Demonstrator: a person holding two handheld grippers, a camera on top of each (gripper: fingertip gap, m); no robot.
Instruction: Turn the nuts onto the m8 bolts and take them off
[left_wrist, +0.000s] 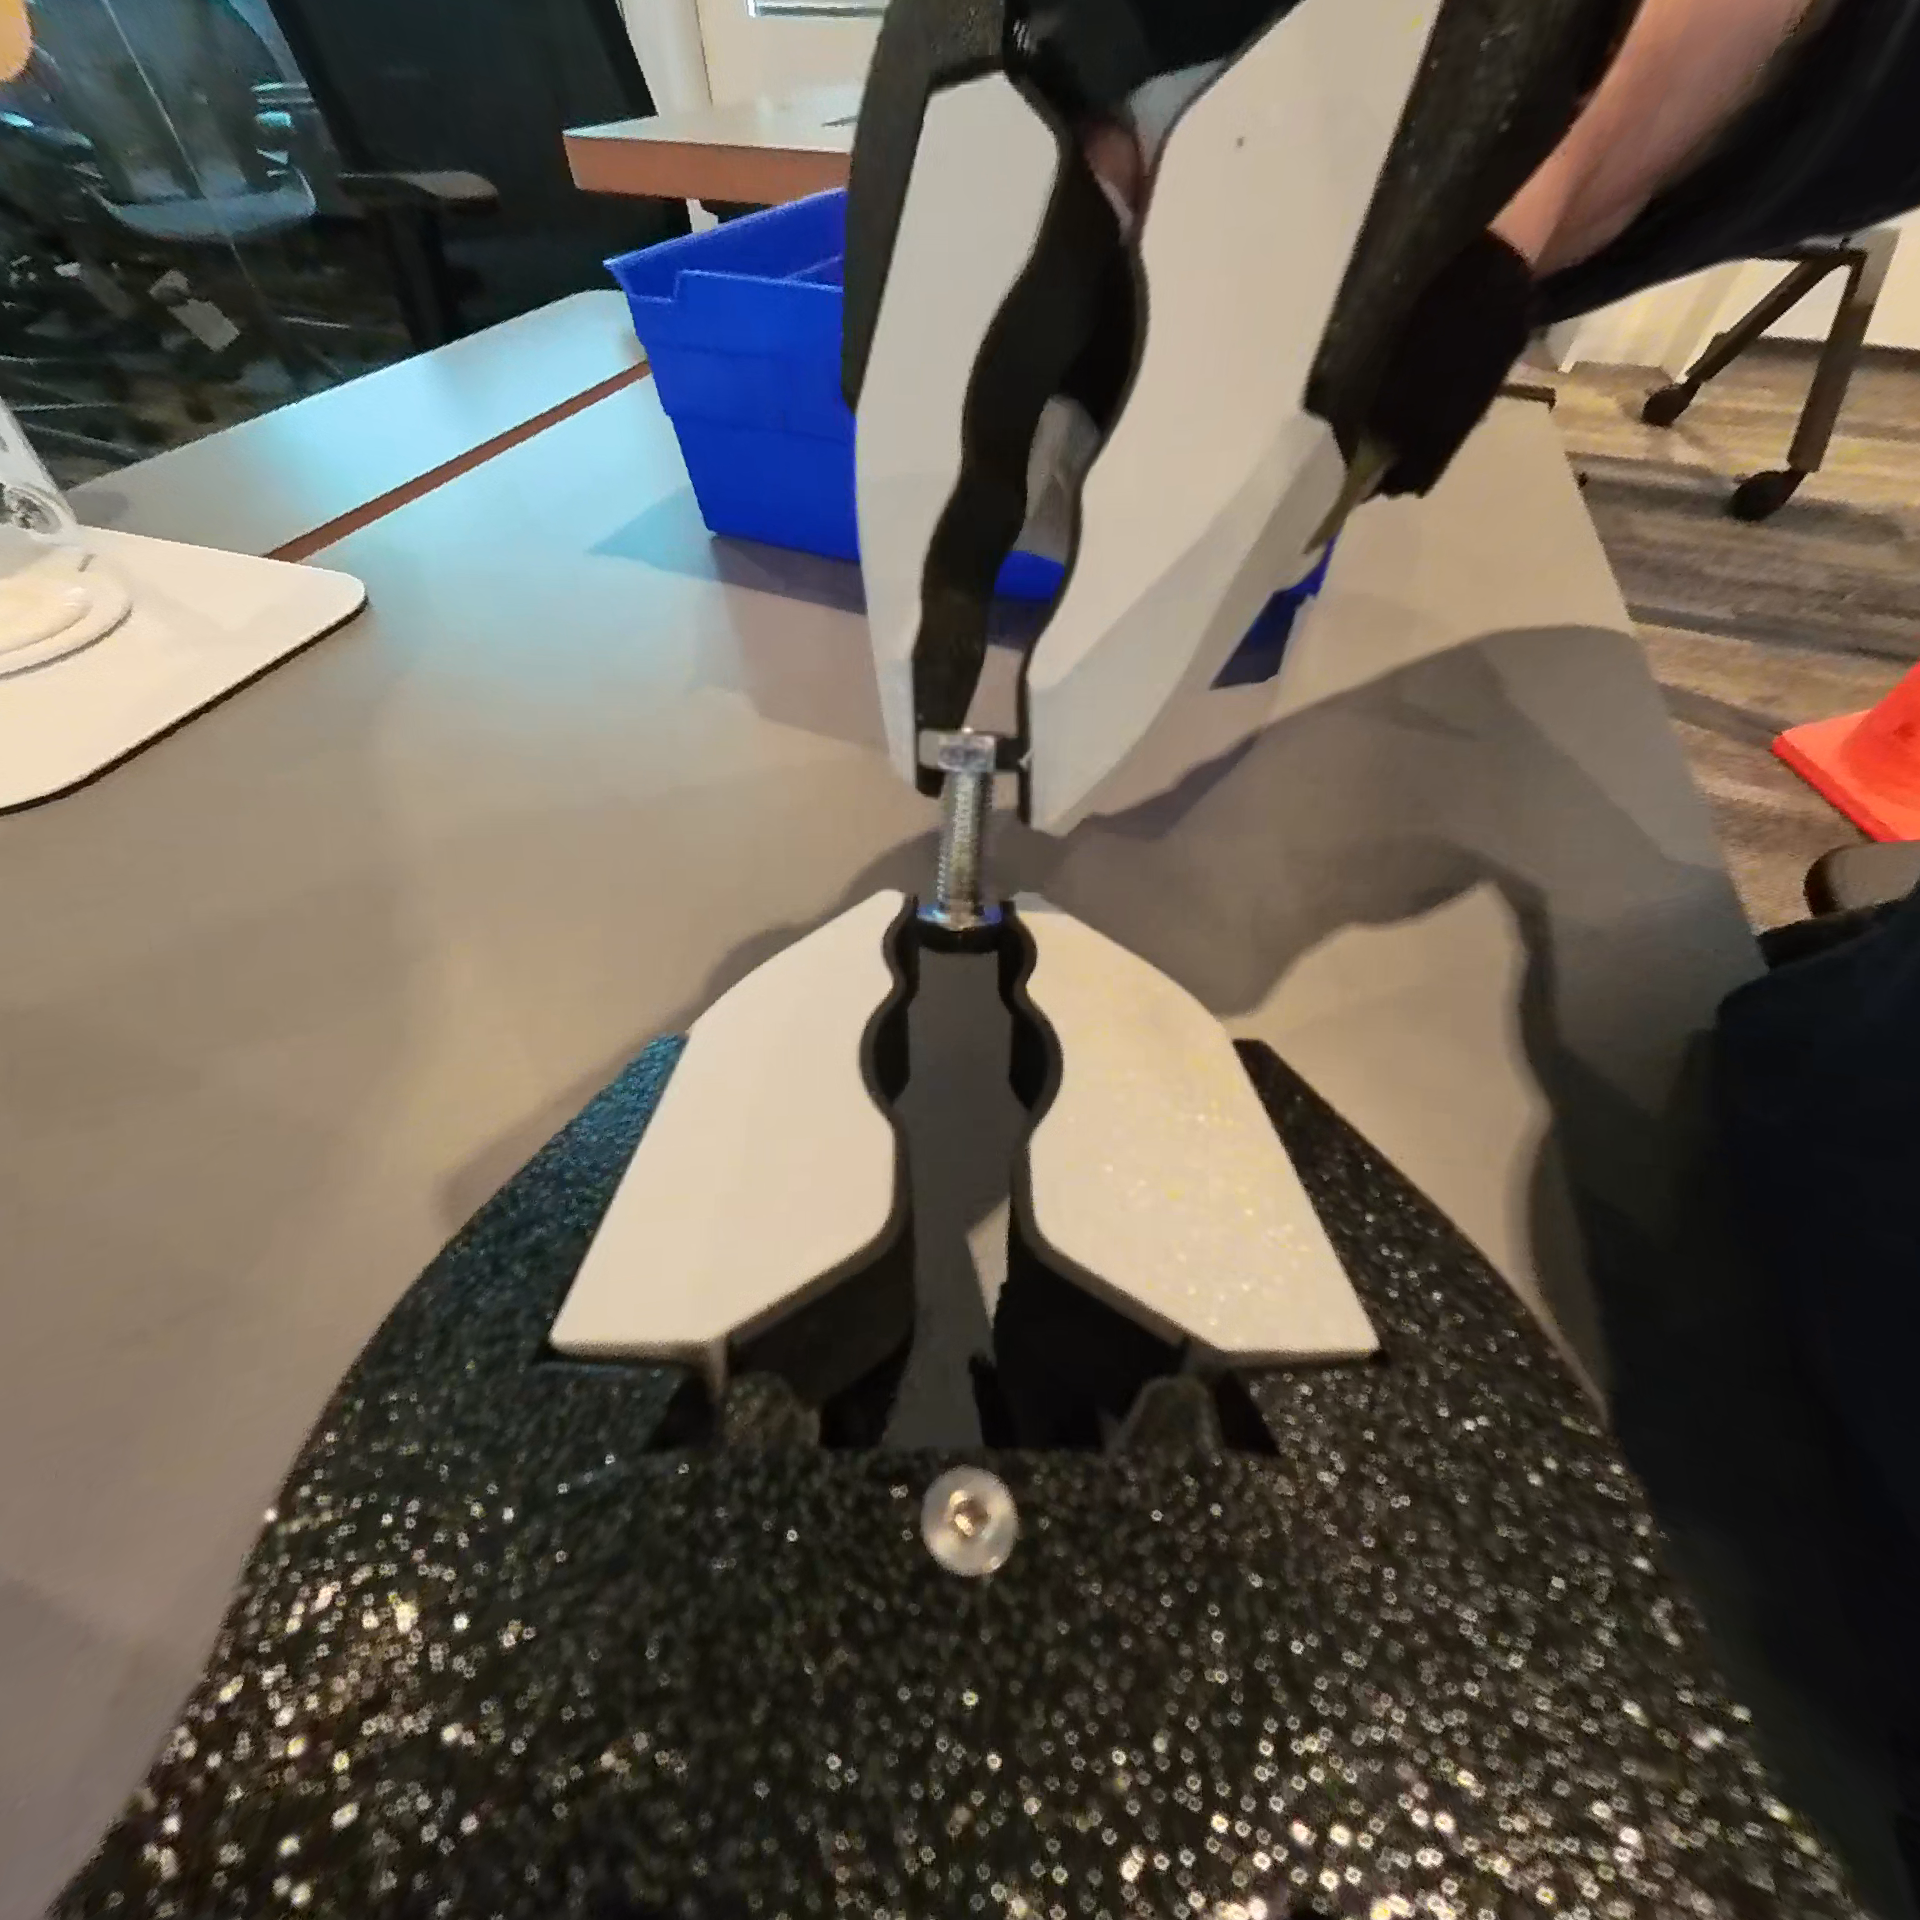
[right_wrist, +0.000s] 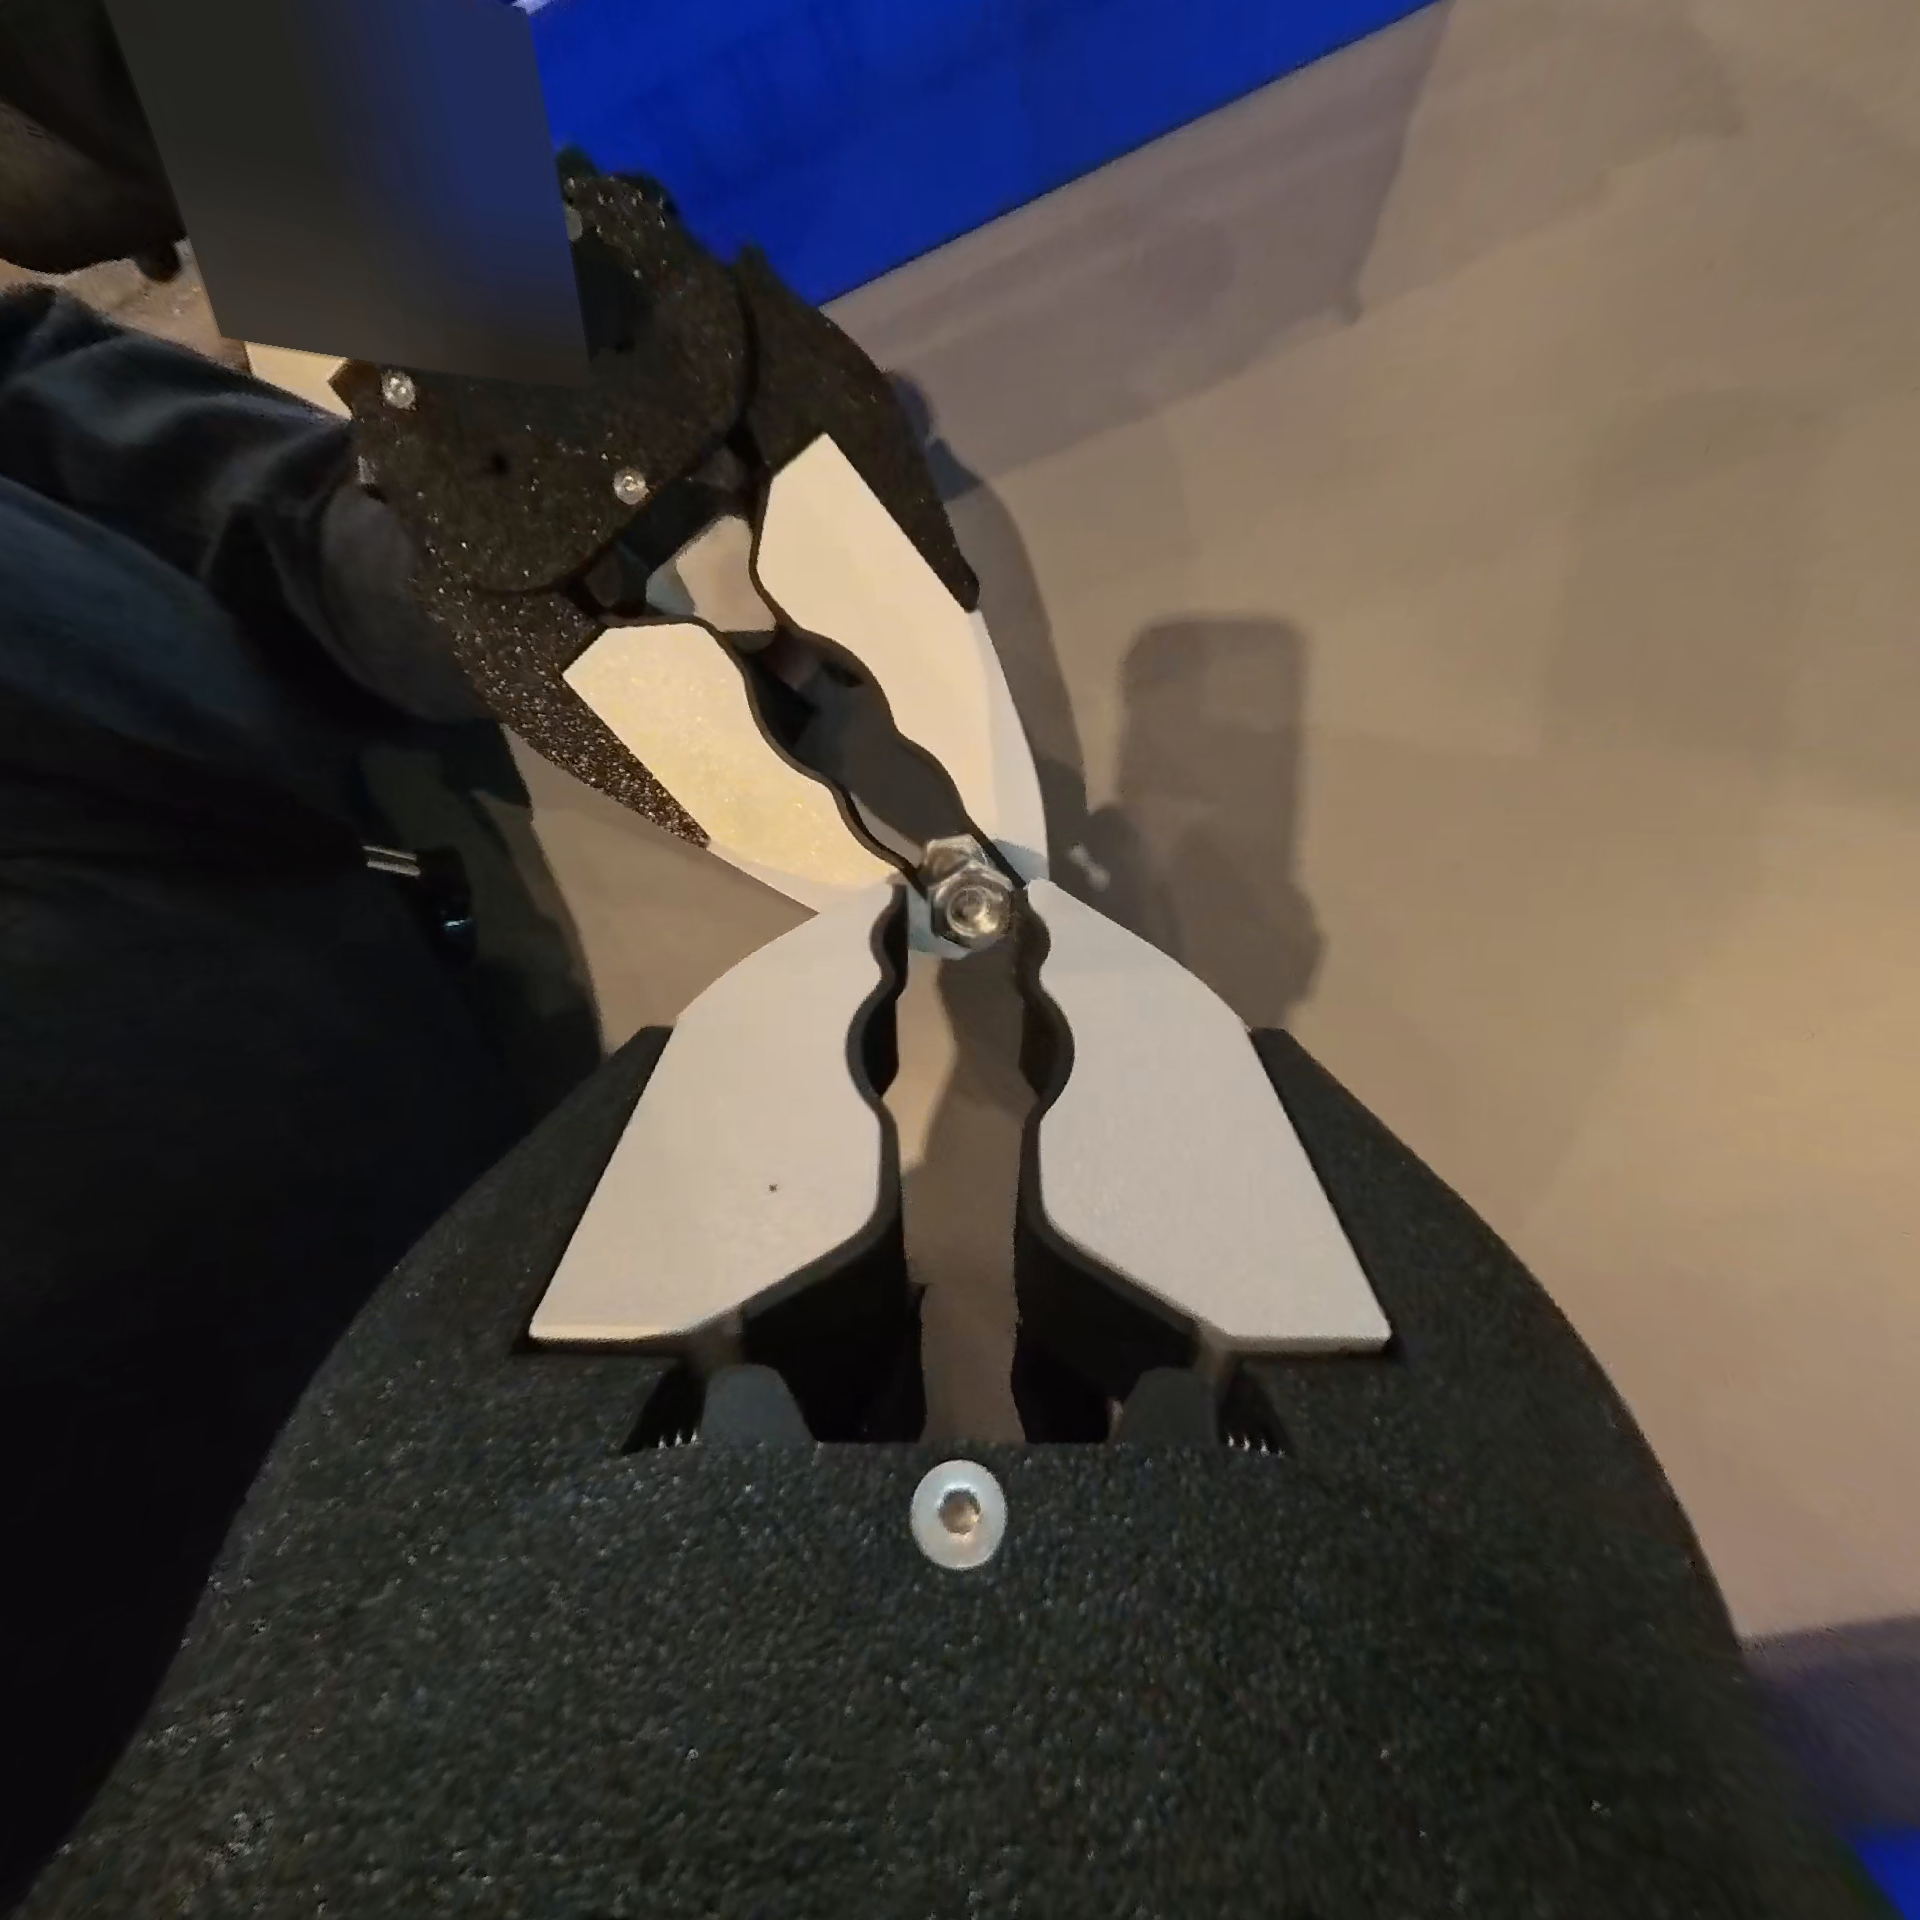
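A silver M8 bolt (left_wrist: 961, 831) stands upright between my two grippers above the grey table (left_wrist: 416, 883). My left gripper (left_wrist: 961, 925) is shut on the bolt's hex head (left_wrist: 961, 914); this also shows in the right wrist view (right_wrist: 945, 857). A silver nut (right_wrist: 971, 914) sits at the bolt's threaded tip, also visible in the left wrist view (left_wrist: 961, 748). My right gripper (right_wrist: 964, 906) comes down from above (left_wrist: 971, 764). Its fingertips (right_wrist: 1039, 914) stand around the nut with a small gap on each side, so it is open.
A blue plastic bin (left_wrist: 769, 395) stands on the table behind the right gripper. A white board (left_wrist: 156, 665) with a glass object lies at the far left. An orange cone (left_wrist: 1860, 758) and office chairs are on the floor to the right. Left and right tips are no more than a few centimetres apart.
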